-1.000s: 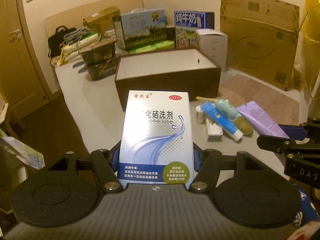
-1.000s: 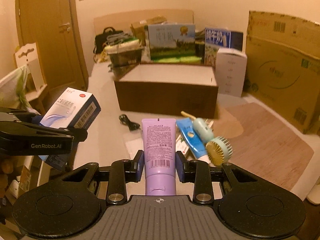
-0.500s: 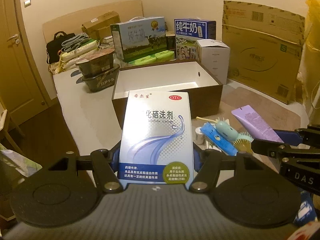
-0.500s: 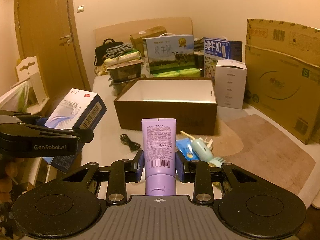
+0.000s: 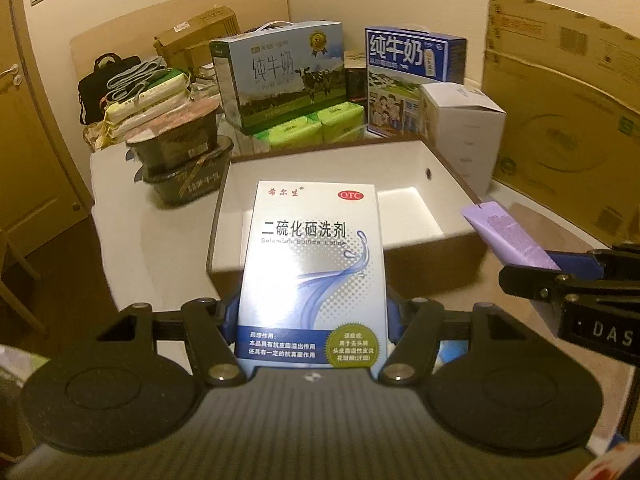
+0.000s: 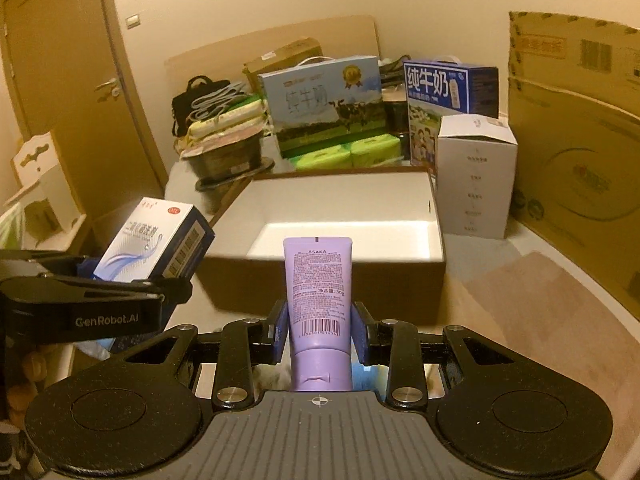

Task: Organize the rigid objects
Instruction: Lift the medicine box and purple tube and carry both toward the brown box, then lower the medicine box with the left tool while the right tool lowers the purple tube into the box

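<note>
Purple plastic tube [image 6: 318, 300] is being pinched by the right gripper [image 6: 319, 330], white cardboard medicine box [image 5: 312, 276] by the left gripper [image 5: 310, 320]; both should be lowered fully inside the brown open box [image 6: 436, 280] ahead before letting go.

Lotion carton [image 5: 312, 272] hides the box's [image 5: 448, 184] near wall.

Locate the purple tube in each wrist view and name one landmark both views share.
Left wrist view: the purple tube juts in at the right edge, gripped by the right gripper, beside the brown box's right corner.
Right wrist view: the tube stands bottom centre between the right gripper's blue pads, cap toward the camera.
Shared landmark: the open brown box with a white inside, straight ahead in both.
</note>
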`<state>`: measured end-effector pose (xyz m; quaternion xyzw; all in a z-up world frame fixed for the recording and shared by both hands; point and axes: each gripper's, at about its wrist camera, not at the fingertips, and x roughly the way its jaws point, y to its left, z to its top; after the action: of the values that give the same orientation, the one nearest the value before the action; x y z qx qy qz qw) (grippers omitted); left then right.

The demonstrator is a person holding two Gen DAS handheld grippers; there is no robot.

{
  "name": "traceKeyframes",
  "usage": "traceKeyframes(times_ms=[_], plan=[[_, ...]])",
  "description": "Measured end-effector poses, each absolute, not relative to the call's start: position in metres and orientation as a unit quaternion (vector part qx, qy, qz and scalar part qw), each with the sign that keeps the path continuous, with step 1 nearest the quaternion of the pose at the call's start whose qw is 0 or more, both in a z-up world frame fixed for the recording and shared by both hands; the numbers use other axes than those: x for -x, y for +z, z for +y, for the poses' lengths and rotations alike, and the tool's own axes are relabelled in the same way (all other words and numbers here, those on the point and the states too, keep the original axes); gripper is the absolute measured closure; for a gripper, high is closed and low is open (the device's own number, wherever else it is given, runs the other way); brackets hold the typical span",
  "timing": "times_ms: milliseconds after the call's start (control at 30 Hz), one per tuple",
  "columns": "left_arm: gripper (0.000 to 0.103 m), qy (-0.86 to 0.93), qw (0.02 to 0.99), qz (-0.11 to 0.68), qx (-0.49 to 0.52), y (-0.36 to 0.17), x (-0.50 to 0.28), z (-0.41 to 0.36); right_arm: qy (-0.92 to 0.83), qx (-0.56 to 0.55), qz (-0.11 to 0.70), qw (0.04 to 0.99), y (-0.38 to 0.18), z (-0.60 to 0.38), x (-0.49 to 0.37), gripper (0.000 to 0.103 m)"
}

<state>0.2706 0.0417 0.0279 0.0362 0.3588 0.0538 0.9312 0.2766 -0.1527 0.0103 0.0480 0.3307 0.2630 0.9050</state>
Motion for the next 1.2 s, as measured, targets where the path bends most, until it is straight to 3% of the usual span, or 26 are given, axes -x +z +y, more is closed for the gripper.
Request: traceKeyframes(times_ms=[633, 1200], plan=[[0.04, 0.04, 0.91, 0.414, -0.009, -0.031, -0.448, 0.074, 0.248, -0.053, 0.387, 0.886, -0.053, -0.105, -0.458, 0.07], [0.039, 0.02, 0.88, 0.473, 0.043, -0.089, -0.492, 0.08, 0.219, -0.079, 0.44, 0.867, -0.101, -0.102, -0.509, 0.067]])
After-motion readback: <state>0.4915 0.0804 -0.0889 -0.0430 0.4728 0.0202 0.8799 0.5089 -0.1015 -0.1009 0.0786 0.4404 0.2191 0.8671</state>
